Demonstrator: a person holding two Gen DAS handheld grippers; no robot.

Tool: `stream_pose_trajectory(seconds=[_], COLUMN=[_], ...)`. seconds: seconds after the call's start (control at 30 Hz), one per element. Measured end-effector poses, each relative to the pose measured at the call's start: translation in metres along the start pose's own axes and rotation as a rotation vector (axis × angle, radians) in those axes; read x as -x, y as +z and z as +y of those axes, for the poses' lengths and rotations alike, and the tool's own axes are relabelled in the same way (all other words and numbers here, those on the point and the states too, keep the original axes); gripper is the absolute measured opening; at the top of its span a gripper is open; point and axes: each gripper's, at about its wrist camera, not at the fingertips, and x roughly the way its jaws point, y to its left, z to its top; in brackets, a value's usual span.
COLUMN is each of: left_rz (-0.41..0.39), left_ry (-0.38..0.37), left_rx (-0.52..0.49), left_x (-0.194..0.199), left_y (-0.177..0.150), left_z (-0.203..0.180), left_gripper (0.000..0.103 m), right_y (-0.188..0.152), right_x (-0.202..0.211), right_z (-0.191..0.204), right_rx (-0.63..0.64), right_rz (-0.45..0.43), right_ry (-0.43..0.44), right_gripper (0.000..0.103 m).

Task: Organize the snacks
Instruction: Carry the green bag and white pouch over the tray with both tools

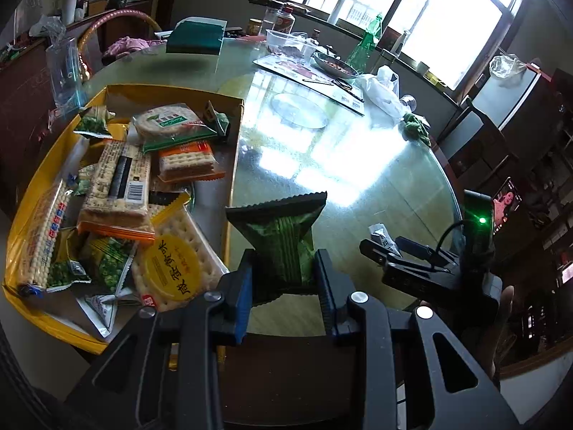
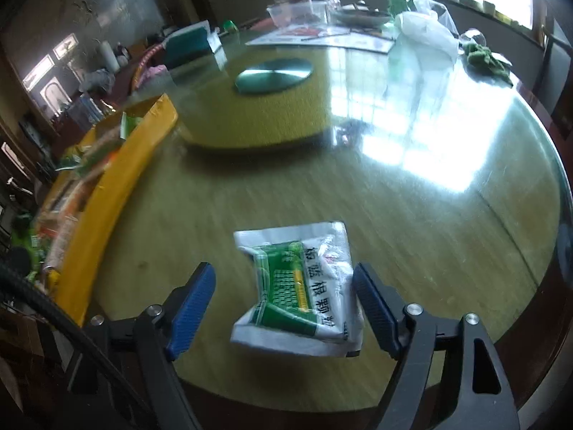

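My left gripper [image 1: 284,268] is shut on a dark green snack packet [image 1: 279,229], held upright just right of the yellow box [image 1: 172,89]. Several cracker and pea packets [image 1: 118,179] fill that box. In the right wrist view a white and green sachet [image 2: 304,286] lies on the glass table [image 2: 412,215] between the wide-apart fingers of my right gripper [image 2: 283,276]. The left pad stands clear of it and the right pad sits close against its edge. The right gripper [image 1: 404,254] also shows in the left wrist view, low over the table near its front rim.
A metal turntable disc [image 2: 274,75] sits mid-table. At the far side are a clear tub [image 1: 290,41], a green bottle [image 1: 365,43], a dish [image 1: 335,64], a white plastic bag [image 2: 422,36], a green cloth [image 2: 483,57] and a teal box [image 1: 195,34]. The yellow box [image 2: 118,165] bounds the left.
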Motion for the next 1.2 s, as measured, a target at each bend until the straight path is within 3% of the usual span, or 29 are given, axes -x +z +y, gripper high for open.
stream_pose_trajectory(seconds=[0.1,0.37,0.53,0.77,0.8,0.83,1.03,1.2], left_rz=[-0.001,-0.025,-0.037,-0.053,-0.056,-0.059,-0.070,-0.067], left_ry=[0.002,0.034,0.056,0.089,0.097,0.104,0.137,0.143], left_rx=[0.012,0.071,0.092,0.131,0.136,0.143,0.182,0.192], left_x=[0.002,0.015,0.022,0.032,0.034,0.035,0.044,0.055], left_y=[-0.001,-0.002,-0.003,-0.004,-0.004,-0.005,-0.005,-0.006], left_z=[0.005,0.031,0.045,0.067,0.071,0.074,0.096,0.109], left_gripper=[0.034,0.034,0.034,0.034,0.034,0.034,0.034,0.034], right_y=[0.002,0.000,-0.001,-0.004,-0.004,-0.004,0.001,0.011], right_x=[0.000,0.003,0.009,0.007,0.010,0.010,0.013,0.030], right_z=[0.005,0.003,0.011,0.033,0.036,0.037,0.038,0.056], right_rx=[0.010,0.026,0.051,0.128,0.136,0.134,0.097,0.091], right_rz=[-0.009,-0.026,-0.052,-0.074,-0.087,-0.085,-0.084,-0.121], right_ry=[-0.031,-0.020,-0.017,-0.089,-0.084,-0.065,0.009,0.130], right_gripper=[0.057,0.050,0.033,0.025,0.020,0.004,0.002,0.001])
